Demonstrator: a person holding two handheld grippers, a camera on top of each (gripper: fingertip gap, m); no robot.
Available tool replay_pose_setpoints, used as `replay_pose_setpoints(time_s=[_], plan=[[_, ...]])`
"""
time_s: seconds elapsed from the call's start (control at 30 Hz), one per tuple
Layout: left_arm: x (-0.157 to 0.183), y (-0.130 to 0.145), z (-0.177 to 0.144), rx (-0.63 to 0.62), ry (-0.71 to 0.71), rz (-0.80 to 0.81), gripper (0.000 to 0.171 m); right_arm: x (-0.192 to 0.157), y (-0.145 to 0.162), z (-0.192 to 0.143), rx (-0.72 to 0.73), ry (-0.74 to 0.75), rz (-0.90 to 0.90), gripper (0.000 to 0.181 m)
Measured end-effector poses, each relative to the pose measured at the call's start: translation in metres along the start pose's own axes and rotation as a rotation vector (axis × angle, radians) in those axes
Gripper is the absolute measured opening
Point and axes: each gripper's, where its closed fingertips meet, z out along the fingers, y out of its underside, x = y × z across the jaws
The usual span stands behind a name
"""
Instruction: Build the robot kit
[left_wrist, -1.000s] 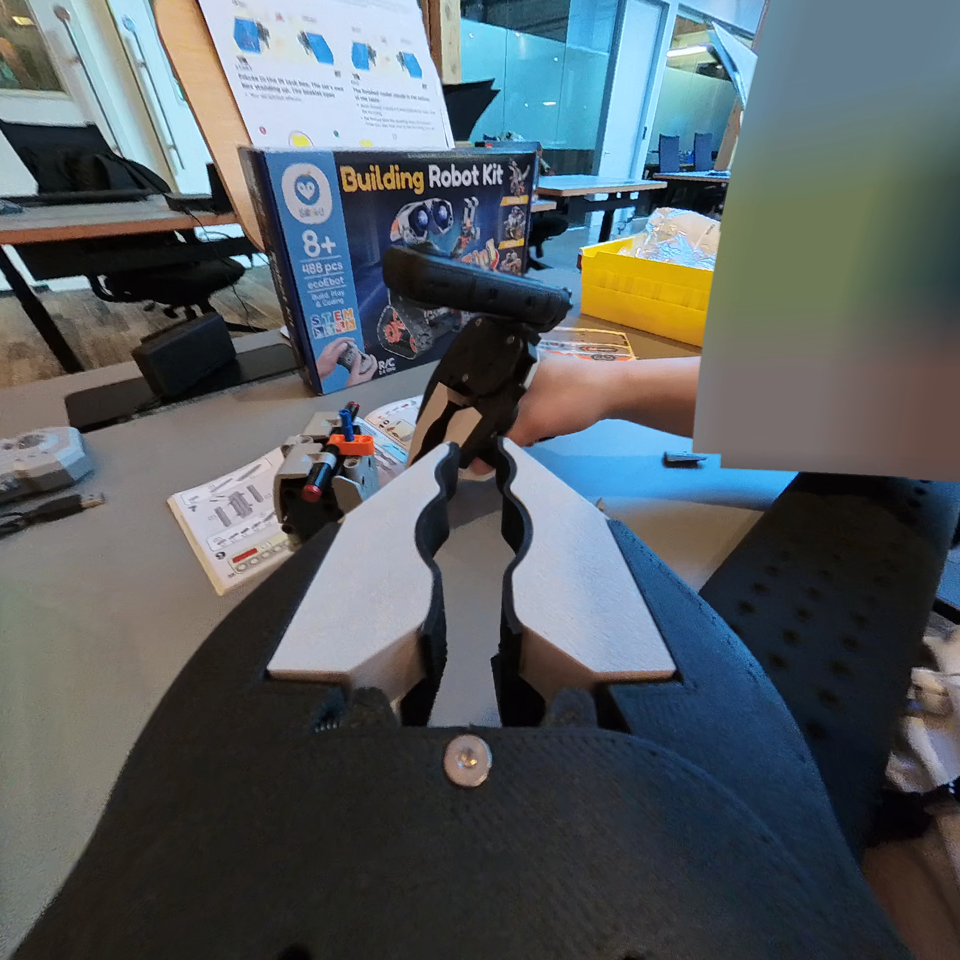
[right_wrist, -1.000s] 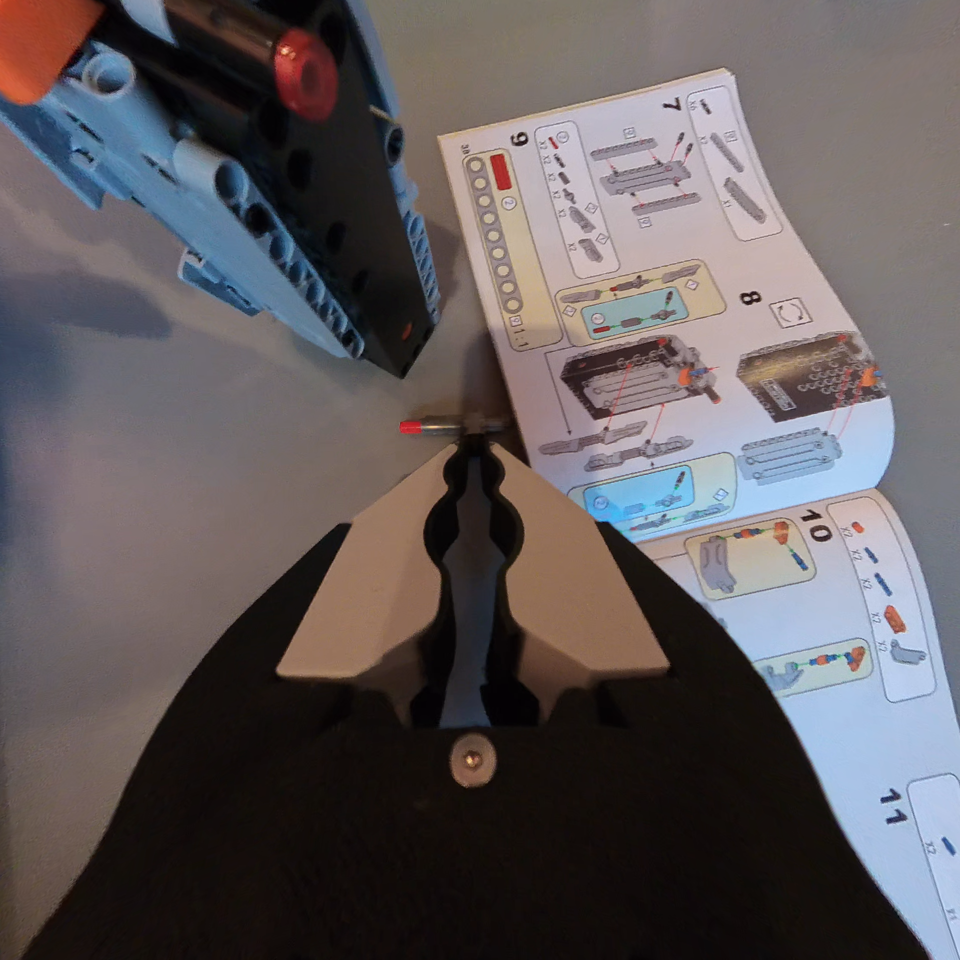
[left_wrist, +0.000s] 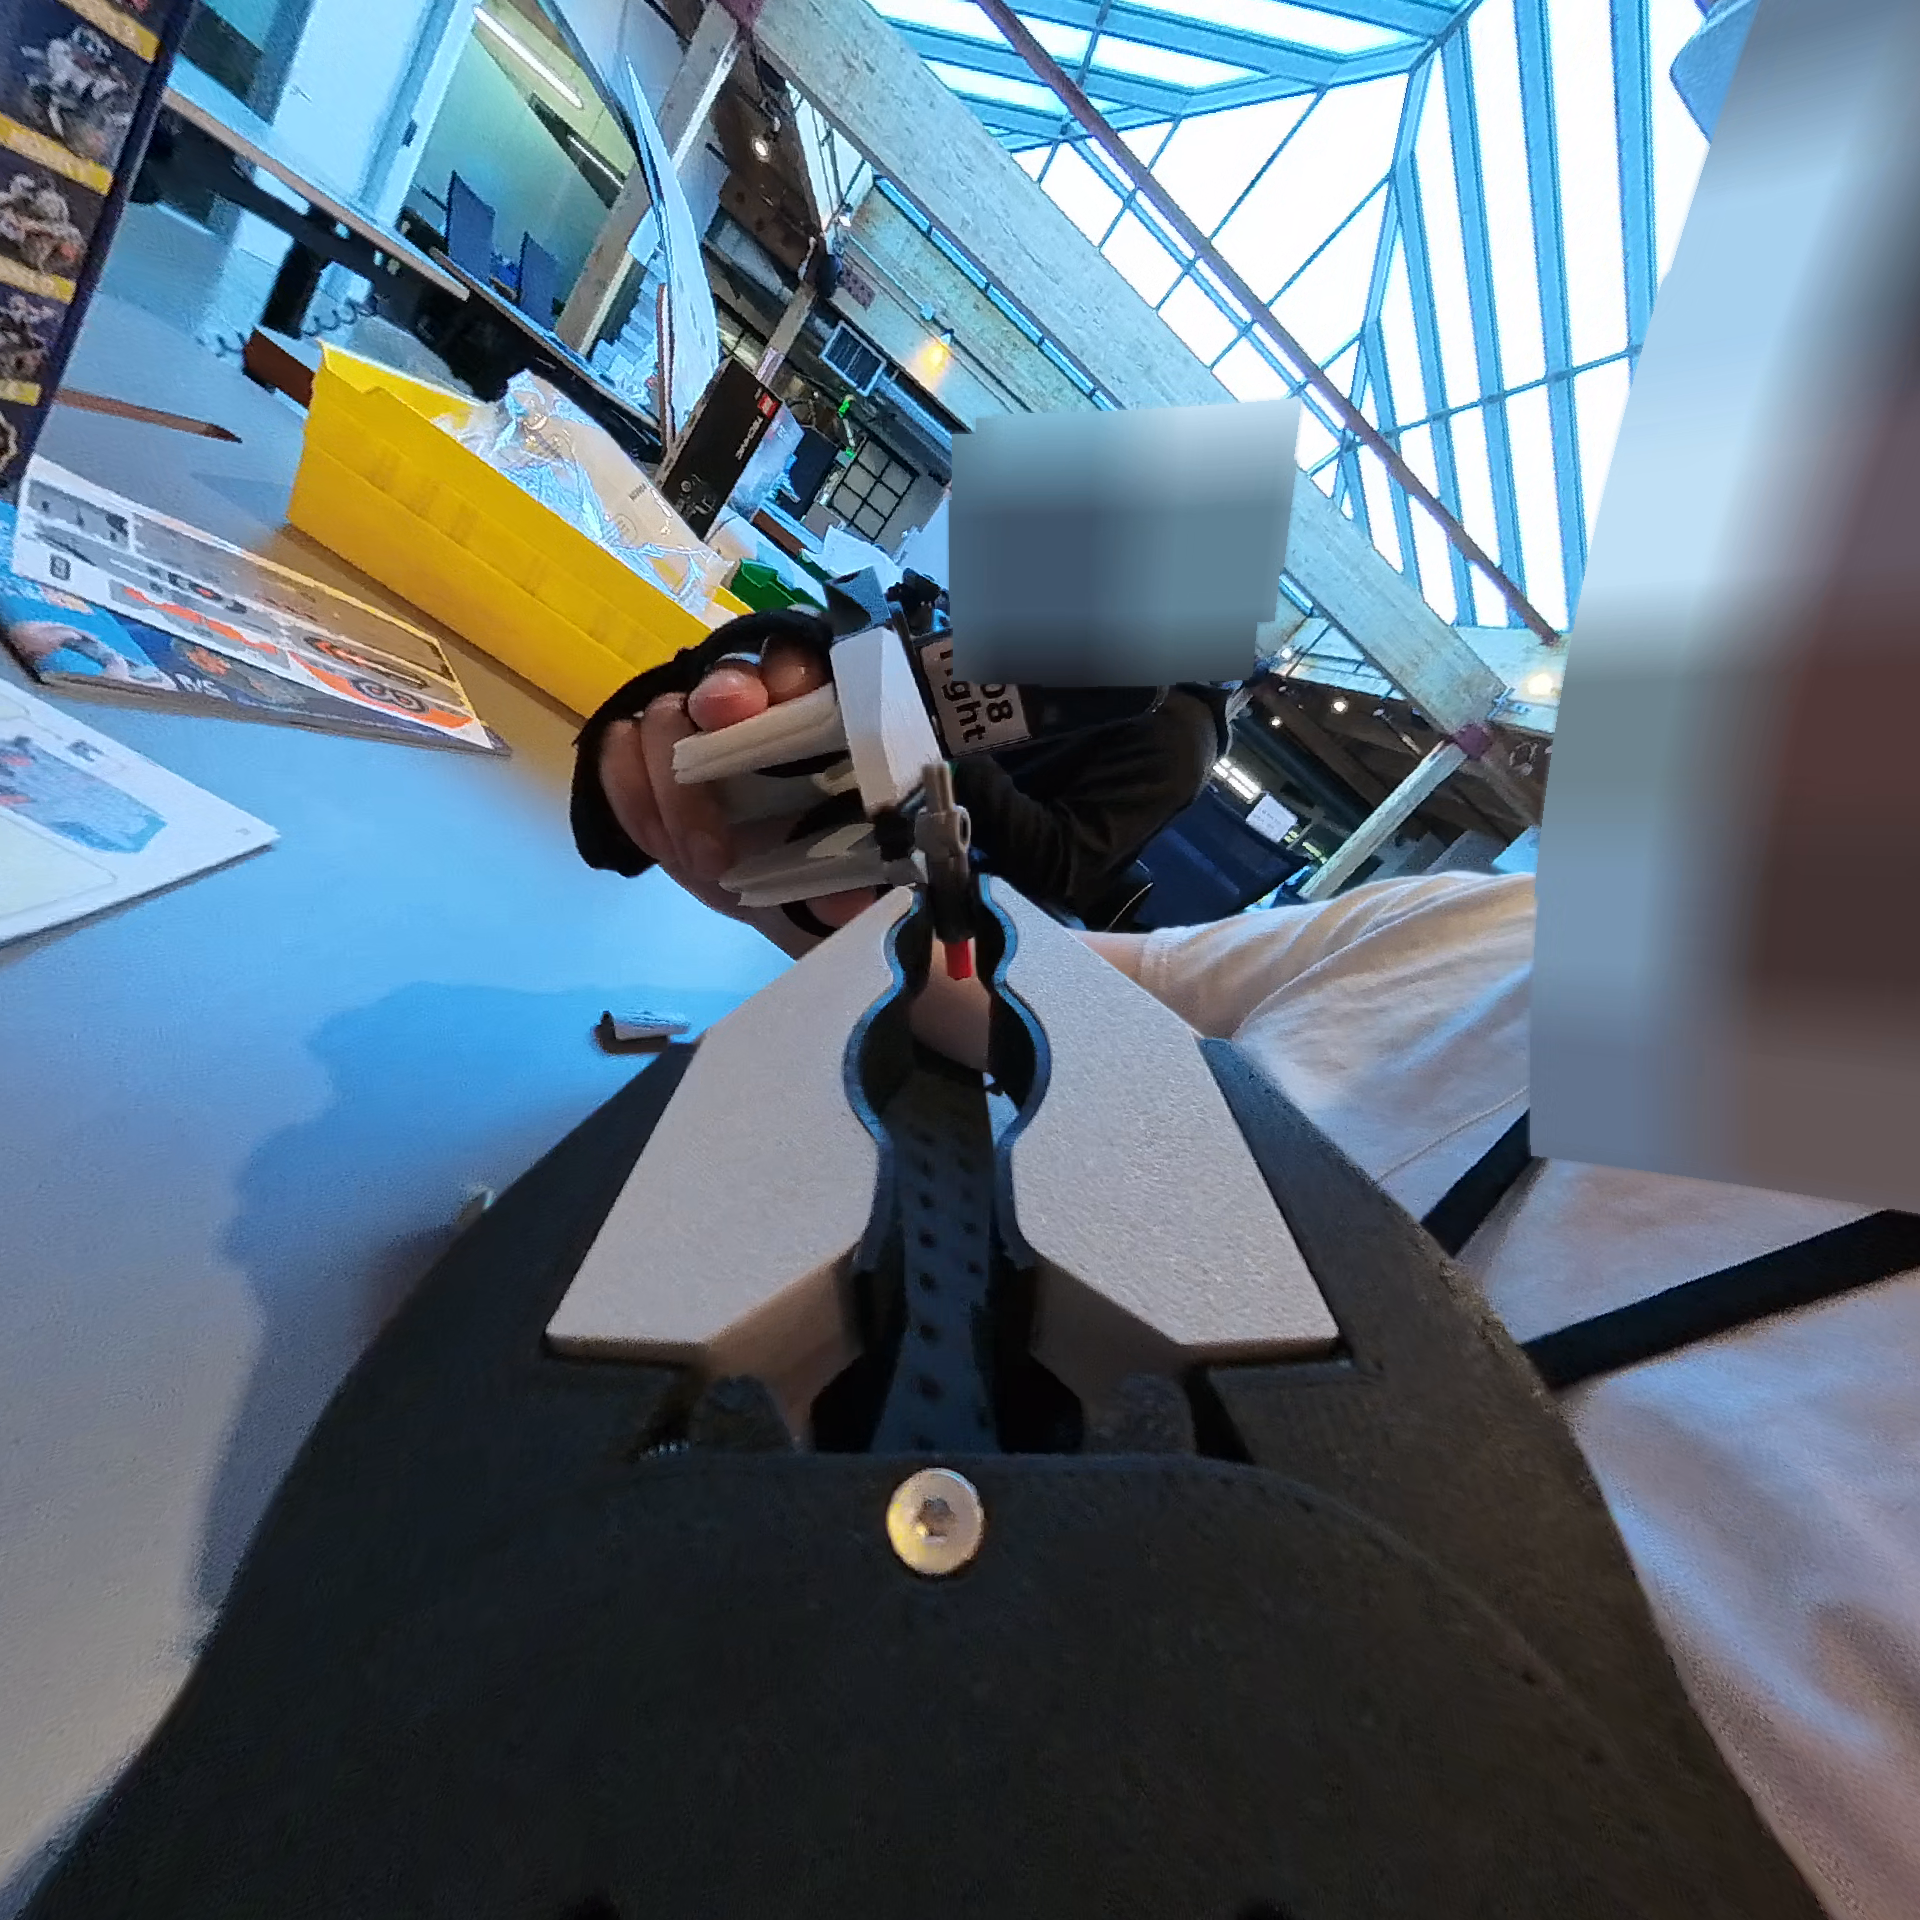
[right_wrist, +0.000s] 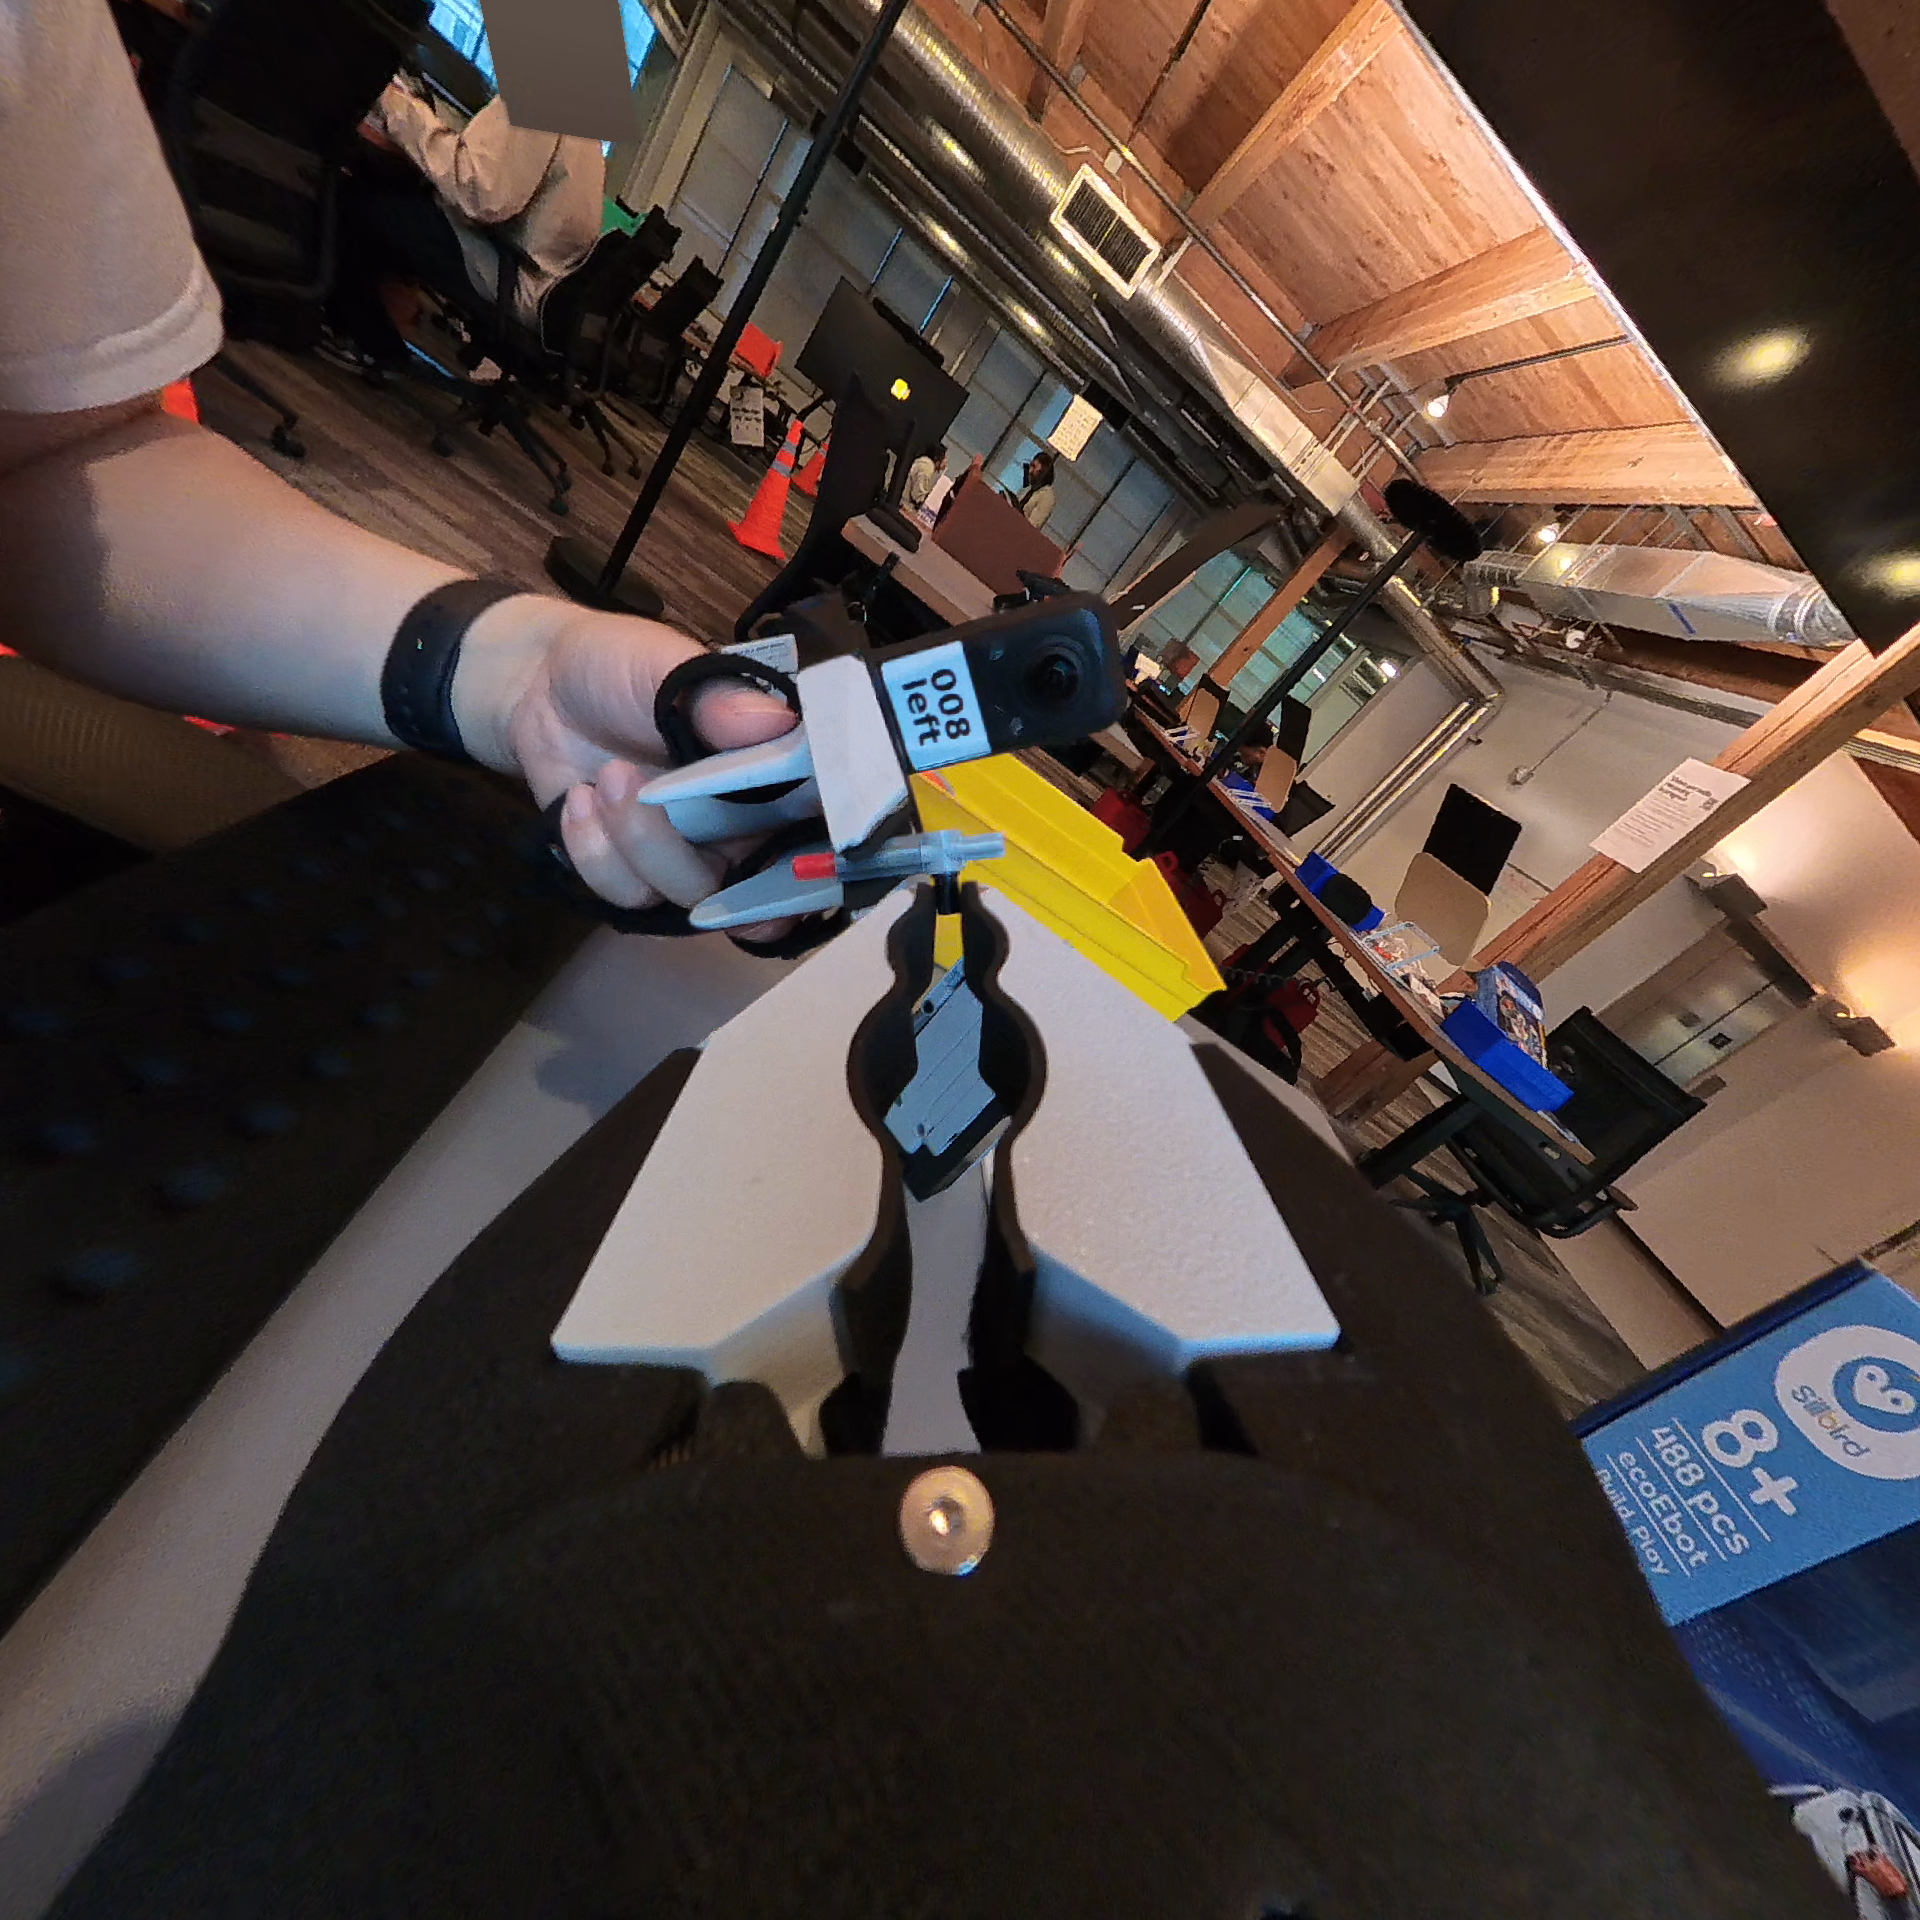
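Both grippers are raised above the grey table (left_wrist: 364, 935) and face each other tip to tip. A small grey axle piece (right_wrist: 904, 854) with a red end (right_wrist: 814, 864) and a black pin sits between them. My right gripper (right_wrist: 945, 902) is shut on the black pin under the axle. My left gripper (left_wrist: 951, 906) is shut on the axle near its red end (left_wrist: 958, 956), which pokes back between its fingers. The left gripper also shows in the right wrist view (right_wrist: 852, 831), held by a hand. The right gripper shows in the left wrist view (left_wrist: 894, 810), held by a hand.
A yellow bin (left_wrist: 468, 520) with clear bags stands on the table, also in the right wrist view (right_wrist: 1070, 883). A blue kit box (right_wrist: 1766, 1455), an open instruction booklet (left_wrist: 83, 821) and a small dark part (left_wrist: 644, 1027) are on the table. People sit at desks behind. Less than 4 cm separates the two grippers' tips.
My right gripper has lifted the axle piece off the table by the booklet. My left gripper has swung up to meet it and closed on the red end.
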Motion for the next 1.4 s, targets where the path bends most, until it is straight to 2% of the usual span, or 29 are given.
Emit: replay_pose_setpoints(time_s=[0.1,0.2,0.23,0.33,0.43,0.53,0.63,0.73,0.83,0.9,0.97,1.17,1.4], plan=[[-0.003,-0.005,0.003,0.007,-0.039,0.062,0.005,0.007,0.001,-0.003,-0.005,0.035,0.018,0.005],[-0.006,-0.021,0.001,0.096,-0.107,0.162,0.005,0.022,0.007,-0.011,-0.046,0.089,0.017,0.022],[-0.007,-0.026,0.000,0.124,-0.140,0.201,0.005,0.028,0.011,-0.015,-0.067,0.106,0.017,0.023],[-0.031,-0.035,-0.007,0.157,-0.366,0.342,0.005,0.048,0.026,-0.032,-0.129,0.175,0.040,0.025],[-0.061,-0.035,-0.009,0.105,-0.611,0.472,0.005,0.061,0.046,-0.046,-0.201,0.203,0.087,0.025],[-0.082,-0.034,-0.002,0.054,-0.717,0.541,0.005,0.069,0.062,-0.052,-0.219,0.215,0.277,0.023],[-0.102,-0.031,0.005,-0.001,-0.773,0.567,0.005,0.072,0.054,-0.049,-0.115,0.167,0.603,0.011],[-0.115,-0.023,0.003,-0.039,-0.820,0.560,0.005,0.081,0.050,-0.047,-0.053,0.184,0.831,0.013],[-0.121,-0.017,0.000,-0.043,-0.853,0.540,0.005,0.076,0.061,-0.038,-0.129,0.222,0.849,0.017],[-0.119,-0.017,0.000,-0.037,-0.855,0.549,0.005,0.060,0.068,-0.026,-0.191,0.165,0.853,0.015],[-0.116,-0.017,0.001,-0.034,-0.848,0.571,0.005,0.053,0.077,-0.021,-0.228,0.172,0.837,0.014],[-0.114,-0.014,0.000,-0.030,-0.829,0.555,0.005,0.048,0.077,-0.016,-0.179,0.134,0.884,0.003],[-0.116,-0.009,0.002,-0.073,-0.834,0.574,0.005,0.044,0.078,-0.014,-0.180,0.120,0.892,0.002]])
